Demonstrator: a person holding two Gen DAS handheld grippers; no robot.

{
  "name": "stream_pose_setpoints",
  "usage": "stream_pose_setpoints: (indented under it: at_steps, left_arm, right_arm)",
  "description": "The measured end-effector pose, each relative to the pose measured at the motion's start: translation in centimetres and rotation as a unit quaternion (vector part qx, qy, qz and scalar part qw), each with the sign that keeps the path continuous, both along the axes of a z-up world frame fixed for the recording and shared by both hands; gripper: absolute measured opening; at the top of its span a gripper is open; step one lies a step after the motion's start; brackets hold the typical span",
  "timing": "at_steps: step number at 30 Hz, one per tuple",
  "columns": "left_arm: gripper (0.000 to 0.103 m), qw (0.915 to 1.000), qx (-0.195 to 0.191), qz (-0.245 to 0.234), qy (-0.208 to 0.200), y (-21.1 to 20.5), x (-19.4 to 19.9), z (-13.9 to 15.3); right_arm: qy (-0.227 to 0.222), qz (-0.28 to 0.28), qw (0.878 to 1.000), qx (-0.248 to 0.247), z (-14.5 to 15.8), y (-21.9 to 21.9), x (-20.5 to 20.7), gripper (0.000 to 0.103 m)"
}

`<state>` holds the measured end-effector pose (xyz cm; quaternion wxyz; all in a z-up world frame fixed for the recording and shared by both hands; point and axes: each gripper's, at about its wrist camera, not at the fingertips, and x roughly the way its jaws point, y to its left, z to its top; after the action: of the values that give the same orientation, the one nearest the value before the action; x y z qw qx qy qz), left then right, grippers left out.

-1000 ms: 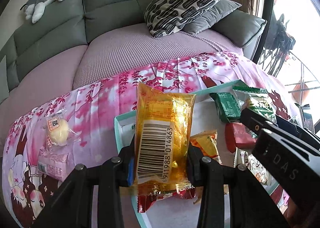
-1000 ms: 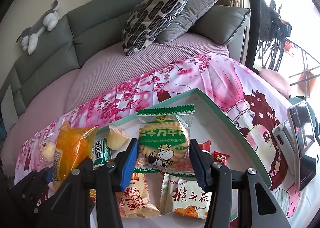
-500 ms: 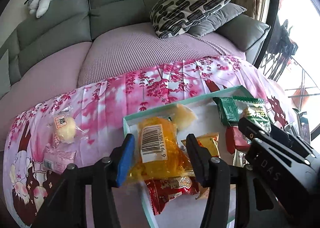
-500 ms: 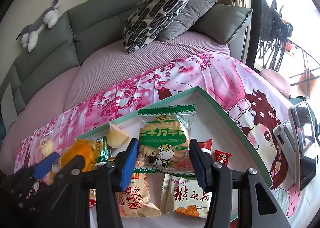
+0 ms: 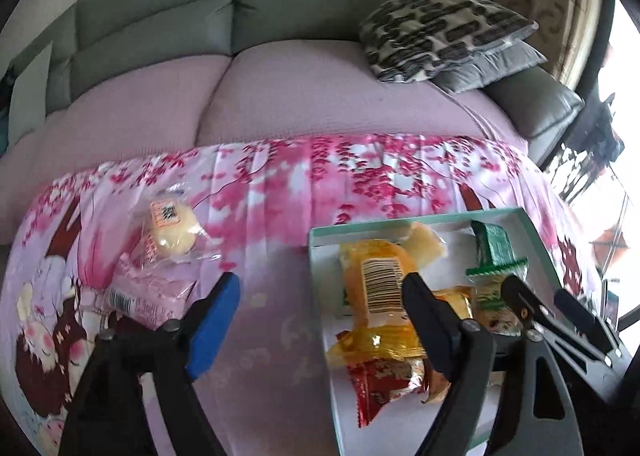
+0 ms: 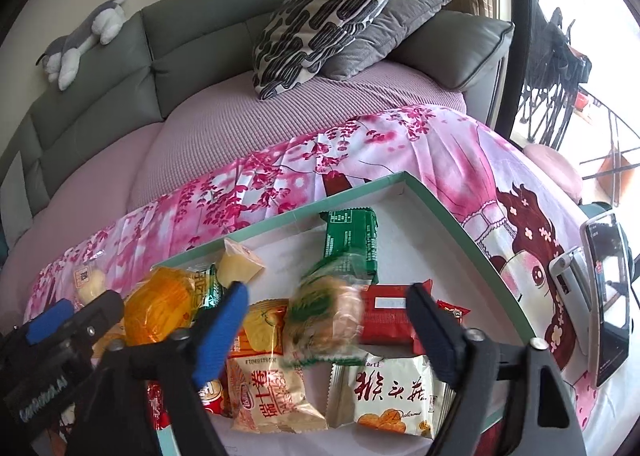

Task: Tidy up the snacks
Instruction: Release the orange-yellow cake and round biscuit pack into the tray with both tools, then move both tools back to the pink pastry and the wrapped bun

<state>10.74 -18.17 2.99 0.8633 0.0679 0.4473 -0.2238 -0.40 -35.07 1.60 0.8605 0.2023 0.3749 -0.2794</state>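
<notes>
A teal-rimmed white tray (image 6: 432,199) holds several snack packets. My left gripper (image 5: 320,316) is open and empty over the pink cloth at the tray's left edge; the orange packet (image 5: 380,292) lies in the tray by its right finger. My right gripper (image 6: 328,320) is open above the tray; the green-and-white cookie packet (image 6: 324,312) is blurred between its fingers, dropping onto other packets. Outside the tray, to the left, lie a yellow bun packet (image 5: 172,232) and a pink packet (image 5: 148,296).
A flowered pink cloth (image 5: 280,183) covers the table. Behind it stands a sofa with a patterned pillow (image 6: 324,19) and a plush toy (image 6: 80,39). A phone (image 6: 608,300) lies right of the tray.
My left gripper let go of the orange packet into the tray, opened wide and swung left. My right gripper opened and the cookie packet is falling from it.
</notes>
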Motion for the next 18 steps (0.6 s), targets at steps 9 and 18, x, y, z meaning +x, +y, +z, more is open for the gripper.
stream_pose_setpoints:
  at_steps: [9, 18]
  left_arm:
    - [0.101, 0.9963, 0.025, 0.081, -0.009, 2.6, 2.0, -1.7]
    - [0.103, 0.9917, 0.039, 0.121, -0.017, 4.5, 3.1, -2.2]
  right_arm:
    - [0.031, 0.015, 0.999, -0.041, -0.4, 1.2, 1.1, 0.103]
    - [0.037, 0.023, 0.998, -0.049, -0.3, 1.6, 1.4, 0.103]
